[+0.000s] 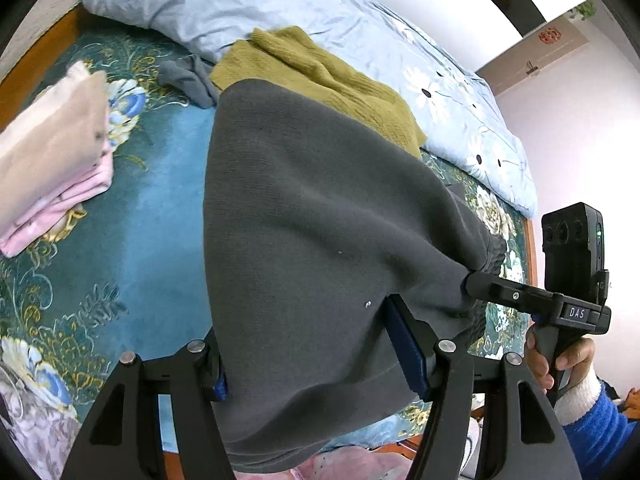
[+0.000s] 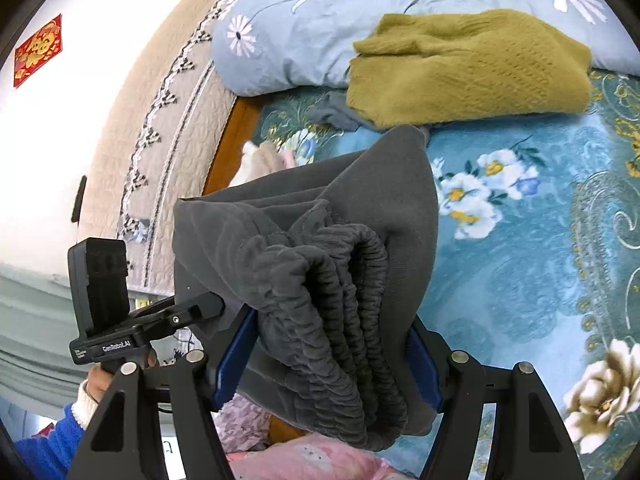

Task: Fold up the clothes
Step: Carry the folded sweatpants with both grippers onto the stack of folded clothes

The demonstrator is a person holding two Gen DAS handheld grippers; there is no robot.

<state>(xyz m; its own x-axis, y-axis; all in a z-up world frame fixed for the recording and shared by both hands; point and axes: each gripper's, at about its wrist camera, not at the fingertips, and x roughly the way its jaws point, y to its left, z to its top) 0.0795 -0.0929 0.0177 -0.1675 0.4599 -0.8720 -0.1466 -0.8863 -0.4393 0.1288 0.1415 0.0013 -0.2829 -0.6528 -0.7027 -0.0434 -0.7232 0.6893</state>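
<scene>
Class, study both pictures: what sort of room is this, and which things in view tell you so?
Most likely a bedroom in a home. A bed with a teal floral bedspread, a pale blue flowered quilt bunched along it, and a padded headboard against the wall show it.

Beyond the claw spreads a teal floral bedspread (image 1: 152, 184) on the bed. A pale blue flowered quilt (image 1: 248, 4) lies bunched at its far side. A red paper decoration (image 2: 38, 50) hangs on the wall, upper left.
</scene>
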